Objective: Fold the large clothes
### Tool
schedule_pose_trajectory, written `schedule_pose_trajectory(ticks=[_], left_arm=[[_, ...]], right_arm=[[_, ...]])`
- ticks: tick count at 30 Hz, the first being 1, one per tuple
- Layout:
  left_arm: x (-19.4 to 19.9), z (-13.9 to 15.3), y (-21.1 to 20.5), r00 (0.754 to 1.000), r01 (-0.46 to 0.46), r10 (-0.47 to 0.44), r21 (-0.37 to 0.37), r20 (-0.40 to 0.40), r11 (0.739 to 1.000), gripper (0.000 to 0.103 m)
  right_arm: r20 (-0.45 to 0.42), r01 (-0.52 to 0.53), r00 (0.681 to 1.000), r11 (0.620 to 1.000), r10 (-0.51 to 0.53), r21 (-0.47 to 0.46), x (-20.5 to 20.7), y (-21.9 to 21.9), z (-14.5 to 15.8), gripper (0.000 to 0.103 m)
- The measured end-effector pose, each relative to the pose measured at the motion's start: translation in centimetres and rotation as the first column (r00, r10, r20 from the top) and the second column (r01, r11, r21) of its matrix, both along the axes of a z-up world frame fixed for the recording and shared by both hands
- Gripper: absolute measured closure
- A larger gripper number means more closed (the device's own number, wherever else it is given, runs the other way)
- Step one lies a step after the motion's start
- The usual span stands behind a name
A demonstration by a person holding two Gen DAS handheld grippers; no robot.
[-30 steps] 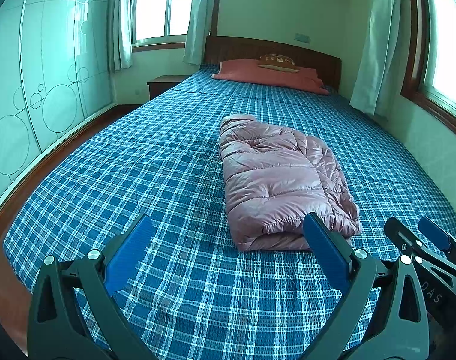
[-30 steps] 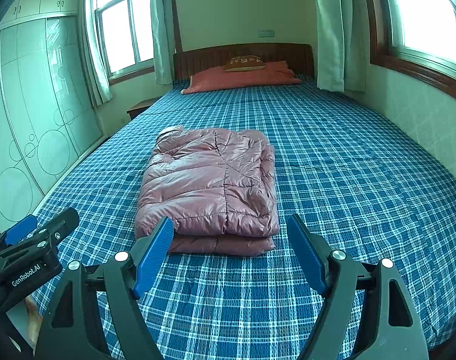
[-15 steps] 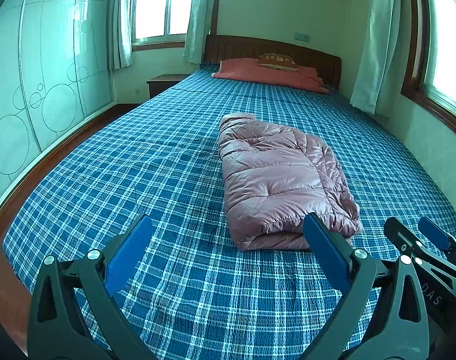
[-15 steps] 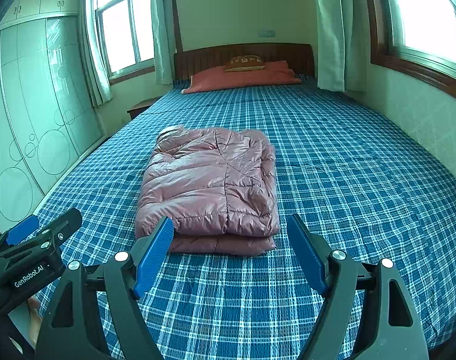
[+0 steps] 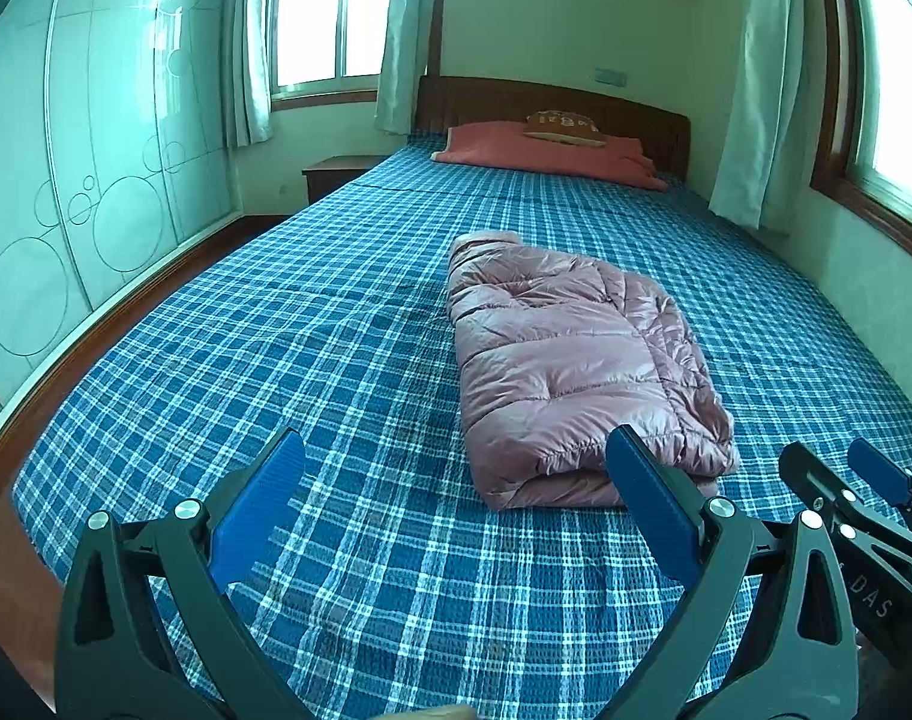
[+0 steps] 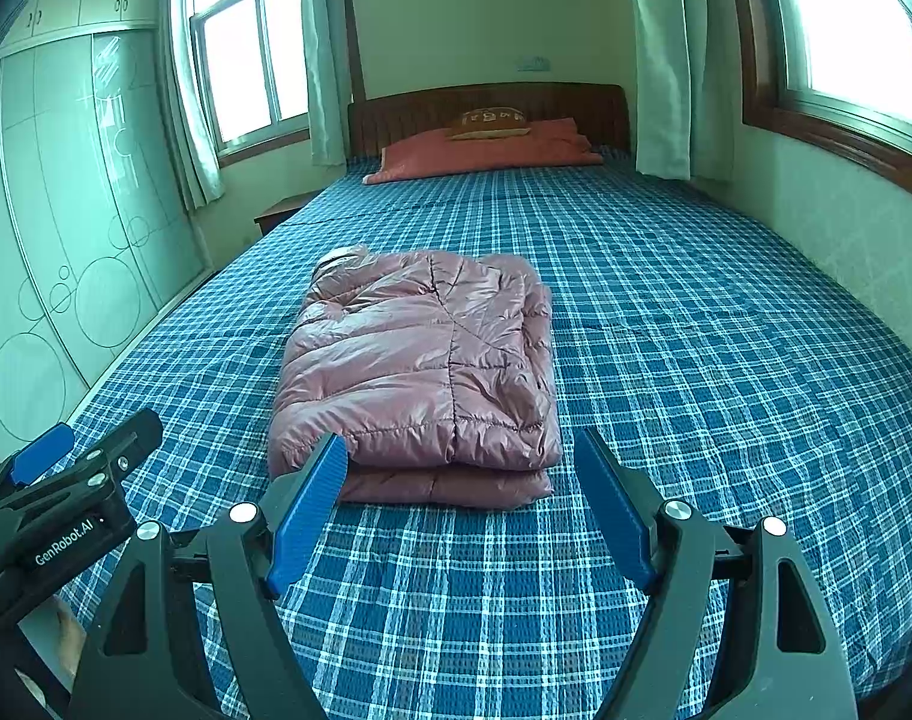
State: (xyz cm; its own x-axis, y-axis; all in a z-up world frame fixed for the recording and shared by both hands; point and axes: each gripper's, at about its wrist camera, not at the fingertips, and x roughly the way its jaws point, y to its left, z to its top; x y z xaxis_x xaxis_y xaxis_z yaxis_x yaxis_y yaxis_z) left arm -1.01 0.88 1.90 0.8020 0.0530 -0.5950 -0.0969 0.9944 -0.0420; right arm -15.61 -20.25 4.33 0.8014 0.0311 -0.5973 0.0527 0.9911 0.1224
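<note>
A pink puffer jacket [image 5: 570, 360] [image 6: 426, 360] lies folded into a thick rectangle on the blue plaid bed [image 5: 276, 348] [image 6: 726, 360]. My left gripper [image 5: 456, 450] hovers open over the bedspread short of the jacket's near edge, to its left, nothing between its blue pads. My right gripper [image 6: 459, 450] is open too, held just in front of the jacket's near folded edge without touching it. Each gripper's tip shows at the edge of the other's view: the right gripper [image 5: 864, 486] and the left gripper [image 6: 78, 456].
A red pillow [image 6: 486, 147] with a small brown cushion lies at the wooden headboard. A glass-fronted wardrobe [image 5: 66, 180] lines the left wall, with a nightstand [image 5: 336, 174] beside the bed. Curtained windows stand at the back left and along the right wall [image 6: 846, 192].
</note>
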Motion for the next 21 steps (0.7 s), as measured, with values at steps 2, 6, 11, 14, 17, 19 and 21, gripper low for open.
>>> schedule_pose_trajectory(ticks=[2,6,11,14,17,19,21], left_arm=[[0.1,-0.1,0.1,1.000,0.001,-0.001,-0.004,0.000,1.000,0.002],[0.3,-0.5,0.1,1.000,-0.007,0.007,-0.004,0.000,1.000,0.002],[1.1,-1.4,0.4,1.000,-0.002,0.001,-0.030,-0.022,1.000,0.002],[1.8,-1.9,0.6,1.000,0.007,-0.008,-0.041,-0.022,0.999,0.002],[3.2,-3.0,1.7,0.999,-0.024,0.022,-0.055,-0.036,0.998,0.002],[4.5,-4.1,2.8,0.997,-0.037,0.033,-0.063,-0.064,0.997,0.002],[5.7,-5.5,4.2,0.993,-0.072,0.067,-0.050,-0.097,0.996,0.002]], right_arm=[[-0.006,-0.001,1.000,1.000,0.001,0.002,0.3,-0.1,-0.3,0.026],[-0.017,-0.003,1.000,1.000,0.003,0.004,0.6,-0.1,-0.7,0.026],[-0.033,-0.007,0.999,1.000,0.007,0.009,1.1,-0.1,-1.6,0.026],[-0.041,-0.008,0.999,1.000,0.009,0.017,1.5,-0.4,-2.1,0.026],[-0.050,0.005,0.999,0.999,-0.003,0.035,2.1,-1.4,-2.9,0.026],[-0.058,0.027,0.998,0.999,-0.026,0.032,2.6,-2.4,-3.7,0.026],[-0.078,0.064,0.995,0.998,-0.062,0.020,3.4,-3.9,-4.9,0.026]])
